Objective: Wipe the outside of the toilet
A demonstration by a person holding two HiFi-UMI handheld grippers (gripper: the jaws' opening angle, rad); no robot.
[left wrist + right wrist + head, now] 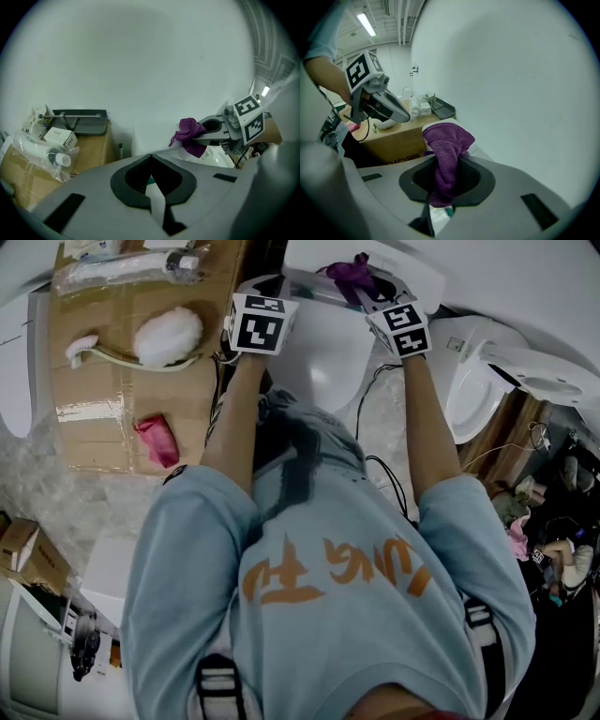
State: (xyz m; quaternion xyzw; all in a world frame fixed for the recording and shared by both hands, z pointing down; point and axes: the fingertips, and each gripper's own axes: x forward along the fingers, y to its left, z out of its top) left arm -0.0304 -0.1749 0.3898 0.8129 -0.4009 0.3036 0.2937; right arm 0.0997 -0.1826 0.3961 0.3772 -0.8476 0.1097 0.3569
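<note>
The right hand-held gripper (pixel 447 164) grasps the purple cloth (pixel 449 138) at the toilet (pixel 323 367); the left hand-held gripper (pixel 151 158) is clenched, empty. Rubbing could tug the cloth free.

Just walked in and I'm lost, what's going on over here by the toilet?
A person leans over a white toilet with a gripper in each hand. The right gripper is clamped on a purple cloth, held up near the toilet's back. The left gripper is shut and holds nothing.
</note>
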